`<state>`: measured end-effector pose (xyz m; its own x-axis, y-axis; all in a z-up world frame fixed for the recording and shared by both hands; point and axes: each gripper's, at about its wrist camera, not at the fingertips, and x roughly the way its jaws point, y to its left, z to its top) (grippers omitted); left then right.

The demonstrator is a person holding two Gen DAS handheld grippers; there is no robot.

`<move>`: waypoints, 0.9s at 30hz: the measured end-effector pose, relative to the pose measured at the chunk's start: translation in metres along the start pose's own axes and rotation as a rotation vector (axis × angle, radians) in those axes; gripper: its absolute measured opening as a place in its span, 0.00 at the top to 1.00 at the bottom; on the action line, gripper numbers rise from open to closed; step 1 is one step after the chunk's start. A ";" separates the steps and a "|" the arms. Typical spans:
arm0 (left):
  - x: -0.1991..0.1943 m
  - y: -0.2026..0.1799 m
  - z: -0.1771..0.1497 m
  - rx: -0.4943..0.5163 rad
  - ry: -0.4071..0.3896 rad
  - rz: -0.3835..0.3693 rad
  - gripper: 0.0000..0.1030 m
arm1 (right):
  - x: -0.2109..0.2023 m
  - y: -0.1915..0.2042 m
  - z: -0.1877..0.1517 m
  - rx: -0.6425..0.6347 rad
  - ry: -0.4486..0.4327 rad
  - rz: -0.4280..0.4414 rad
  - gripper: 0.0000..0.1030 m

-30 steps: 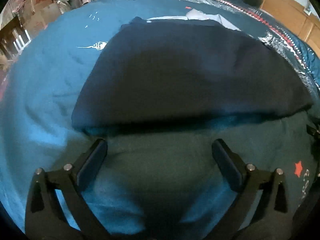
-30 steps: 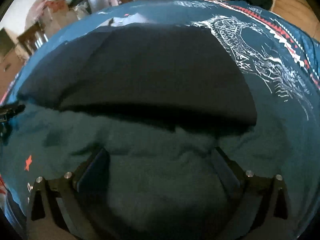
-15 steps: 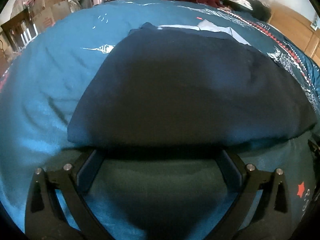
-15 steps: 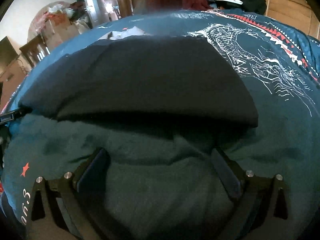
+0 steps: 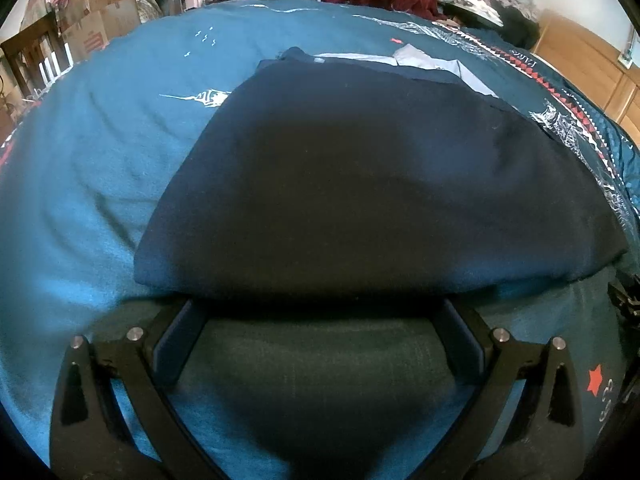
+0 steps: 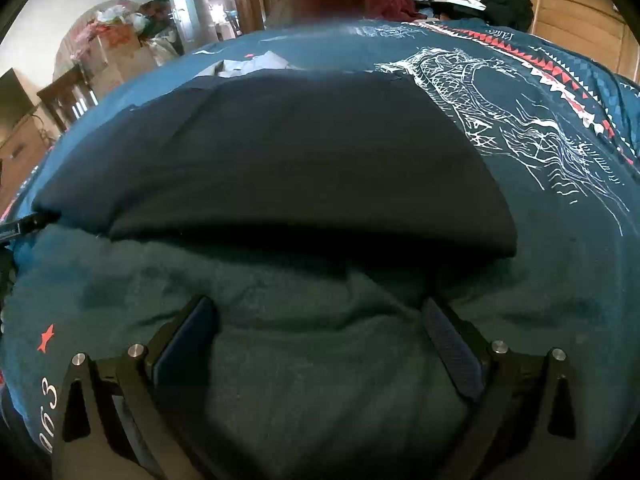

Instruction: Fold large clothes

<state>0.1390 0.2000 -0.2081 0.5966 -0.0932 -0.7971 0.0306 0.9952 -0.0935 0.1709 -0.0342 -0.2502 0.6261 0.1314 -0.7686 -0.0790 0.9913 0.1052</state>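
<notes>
Left wrist view: big teal bedspread (image 5: 100, 168), dark navy garment (image 5: 360, 184) lying mid-bed, looks folded over at least once, probably another fold left. Left gripper (image 5: 320, 312) spread wide at its near edge; right gripper (image 6: 320, 312) spread too, holding nothing.

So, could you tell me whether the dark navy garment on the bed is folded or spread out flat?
Folded. The navy garment lies as a compact layered block with a thick doubled near edge on the blanket.
</notes>
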 end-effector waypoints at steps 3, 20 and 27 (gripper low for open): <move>0.001 0.002 0.001 0.000 0.003 -0.006 0.00 | 0.000 0.000 0.000 0.000 0.001 0.001 0.00; 0.002 0.003 0.002 -0.018 0.003 -0.030 0.00 | 0.000 0.000 0.000 0.000 0.000 0.003 0.00; 0.002 0.004 0.003 -0.018 0.003 -0.031 0.00 | 0.001 -0.001 0.000 0.001 0.000 0.004 0.00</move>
<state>0.1425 0.2033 -0.2086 0.5933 -0.1240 -0.7954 0.0344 0.9911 -0.1288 0.1718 -0.0347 -0.2506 0.6257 0.1354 -0.7683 -0.0809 0.9908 0.1088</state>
